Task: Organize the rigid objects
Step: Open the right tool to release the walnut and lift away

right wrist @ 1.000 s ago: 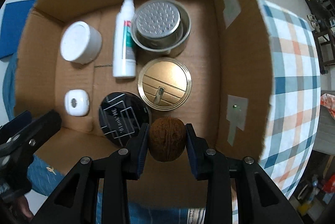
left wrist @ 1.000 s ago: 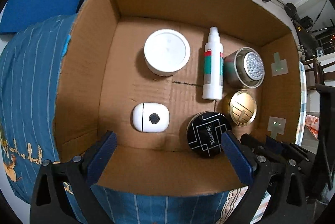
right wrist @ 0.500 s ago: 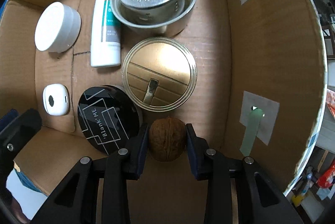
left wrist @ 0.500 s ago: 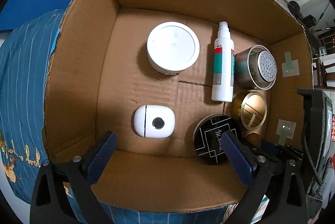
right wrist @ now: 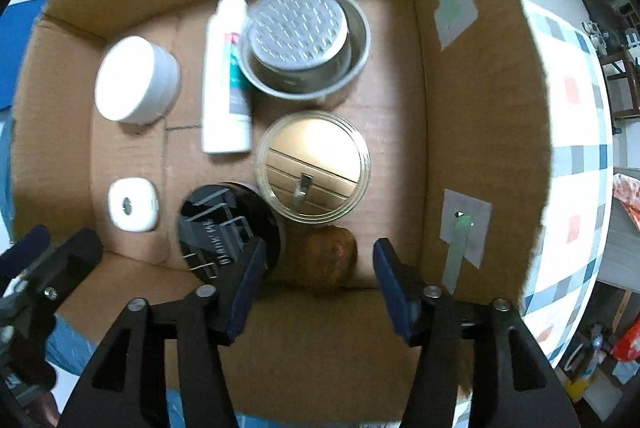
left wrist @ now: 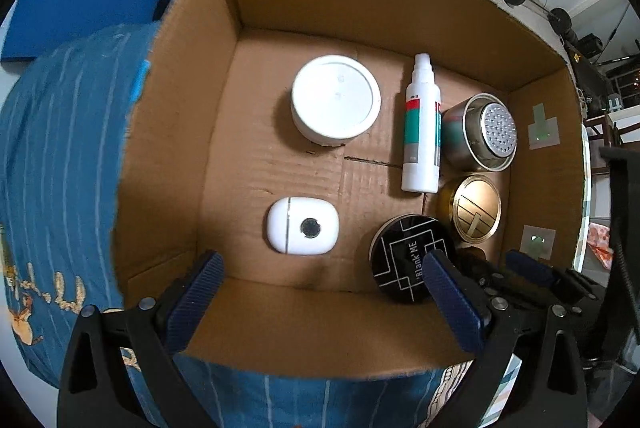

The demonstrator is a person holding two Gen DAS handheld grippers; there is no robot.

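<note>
With your right tool (right wrist: 318, 270) spread wide around the walnut (right wrist: 326, 258) on the box (right wrist: 480, 131) floor, lift straight up, clear of the black tin (right wrist: 224, 228).

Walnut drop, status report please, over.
Right gripper open, empty. Left gripper open, hovering. Brown walnut on cardboard box floor, beside black round tin and gold lid. Nothing blocking.

Bright, even indoor light with soft shadows; the right wrist view is motion-blurred, glare on the gold lid (right wrist: 316, 163), fisheye bending strongest toward 3 o'clock.
</note>
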